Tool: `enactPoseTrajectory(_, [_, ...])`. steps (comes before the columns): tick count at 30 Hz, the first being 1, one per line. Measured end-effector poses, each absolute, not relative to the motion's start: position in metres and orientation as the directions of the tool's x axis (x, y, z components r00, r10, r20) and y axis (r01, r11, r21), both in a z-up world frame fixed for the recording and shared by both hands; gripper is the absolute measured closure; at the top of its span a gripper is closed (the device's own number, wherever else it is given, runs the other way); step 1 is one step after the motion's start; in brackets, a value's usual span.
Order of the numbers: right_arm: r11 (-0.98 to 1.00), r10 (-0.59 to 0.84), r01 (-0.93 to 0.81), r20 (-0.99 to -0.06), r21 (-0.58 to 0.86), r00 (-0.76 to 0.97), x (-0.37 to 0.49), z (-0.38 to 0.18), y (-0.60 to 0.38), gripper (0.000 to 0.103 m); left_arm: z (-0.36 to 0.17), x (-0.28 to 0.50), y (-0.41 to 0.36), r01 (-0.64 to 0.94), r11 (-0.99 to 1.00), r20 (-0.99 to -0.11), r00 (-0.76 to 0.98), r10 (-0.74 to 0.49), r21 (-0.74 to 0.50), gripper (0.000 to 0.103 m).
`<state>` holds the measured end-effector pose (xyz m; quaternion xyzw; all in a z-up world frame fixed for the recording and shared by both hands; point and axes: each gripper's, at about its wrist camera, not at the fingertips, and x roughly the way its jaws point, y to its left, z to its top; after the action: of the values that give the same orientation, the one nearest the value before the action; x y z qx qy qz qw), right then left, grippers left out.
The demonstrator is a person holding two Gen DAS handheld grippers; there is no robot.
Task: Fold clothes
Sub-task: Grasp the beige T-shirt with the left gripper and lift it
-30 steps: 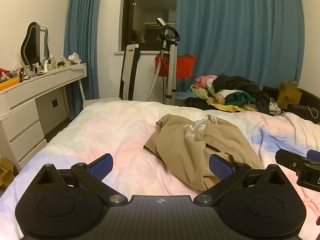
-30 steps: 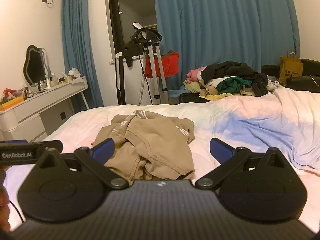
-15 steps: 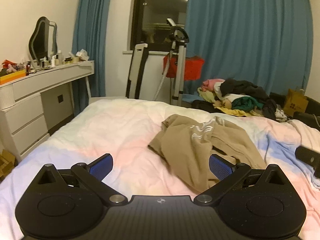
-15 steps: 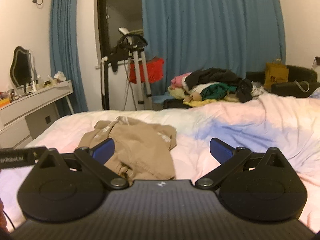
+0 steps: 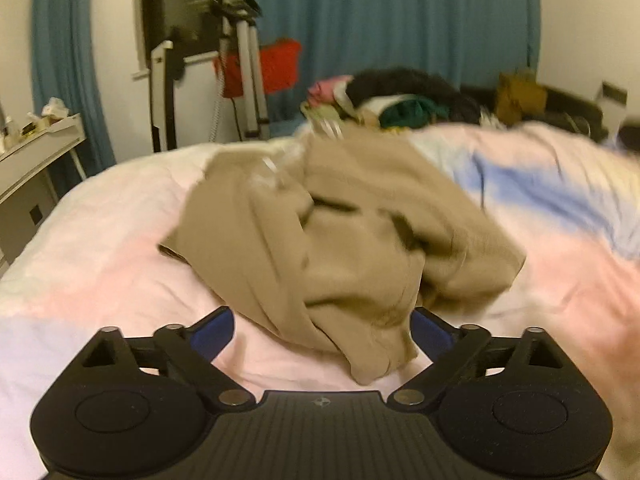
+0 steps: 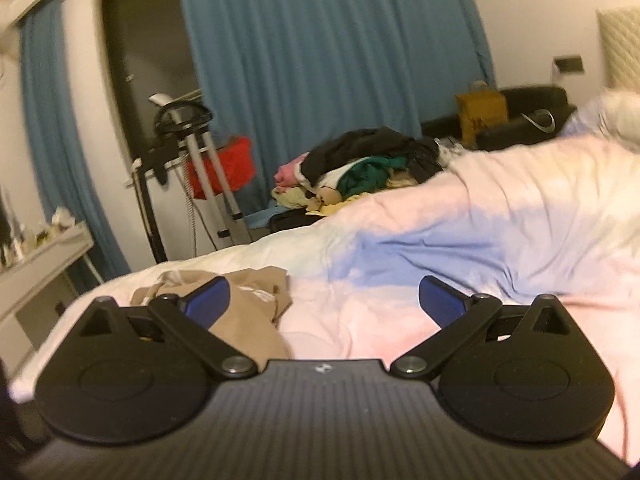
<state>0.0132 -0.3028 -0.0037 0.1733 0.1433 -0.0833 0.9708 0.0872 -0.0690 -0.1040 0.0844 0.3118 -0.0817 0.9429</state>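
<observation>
The tan garment (image 5: 340, 240) lies in a crumpled heap on the bed (image 5: 100, 248), on the pink part of the pastel cover, with sleeves and body bunched over one another and pale lettering showing at its far edge. Nothing about it is folded yet: no edge is squared, no layer laid flat. By the look of it the task is at its very start, with the first grasp in hand and all of the spreading and folding left to do.

The left tool (image 5: 322, 326) is low over the near end of the heap. Its jaws are closing, and the nearest hanging fold of the garment sits between them, but the blue pads (image 5: 212, 330) do not yet press on the cloth; a gap shows on the left side, and on the right the pad is just beside the fabric. The view is blurred, so whether the right pad brushes the cloth cannot be told.

The right tool (image 6: 324, 300) stands with its jaws wide apart and nothing between them. It is over the bed to the right of the garment, which shows only at the left behind its left finger, with bare pink and blue cover ahead of it.

Beyond the far edge of the bed a heap of other clothes (image 6: 360, 168) lies unsorted, black, green, pink and yellow pieces together, so more work likely waits there once the tan piece is done.
</observation>
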Motion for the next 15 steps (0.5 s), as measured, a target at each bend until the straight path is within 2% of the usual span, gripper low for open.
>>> enactPoseTrajectory(4, [0.902, -0.087, 0.211, -0.320, 0.377, 0.944, 0.024, -0.016, -0.311, 0.002, -0.125, 0.097, -0.072, 0.227, 0.962, -0.598, 0.796, -0.093, 0.152, 0.012])
enactPoseTrajectory(5, [0.895, -0.074, 0.205, -0.321, 0.396, 0.944, 0.027, -0.019, -0.313, 0.002, -0.125, 0.097, -0.071, 0.223, 0.962, -0.583, 0.807, -0.092, 0.157, 0.016])
enactPoseTrajectory(7, [0.890, -0.039, 0.181, -0.326, 0.418, 0.944, 0.035, -0.027, -0.314, 0.003, -0.126, 0.096, -0.069, 0.215, 0.963, -0.553, 0.828, -0.090, 0.165, 0.031])
enactPoseTrajectory(9, [0.888, -0.003, 0.148, -0.318, 0.435, 0.948, 0.045, -0.034, -0.314, 0.007, -0.118, 0.091, -0.065, 0.190, 0.970, -0.512, 0.854, -0.085, 0.154, 0.073])
enactPoseTrajectory(10, [0.889, 0.012, 0.132, -0.311, 0.438, 0.950, 0.049, -0.037, -0.313, 0.011, -0.111, 0.087, -0.061, 0.180, 0.973, -0.496, 0.864, -0.087, 0.143, 0.081])
enactPoseTrajectory(11, [0.898, 0.029, 0.111, -0.307, 0.426, 0.951, 0.054, -0.040, -0.310, 0.018, -0.103, 0.084, -0.056, 0.173, 0.977, -0.481, 0.872, -0.090, 0.129, 0.089])
enactPoseTrajectory(12, [0.907, 0.052, 0.081, -0.301, 0.412, 0.952, 0.058, -0.042, -0.306, 0.024, -0.093, 0.082, -0.048, 0.163, 0.981, -0.473, 0.876, -0.097, 0.101, 0.091])
enactPoseTrajectory(15, [0.920, 0.153, -0.037, -0.272, 0.390, 0.950, 0.069, -0.046, -0.291, 0.029, -0.057, 0.075, -0.018, 0.152, 0.988, -0.471, 0.872, -0.135, -0.003, 0.093])
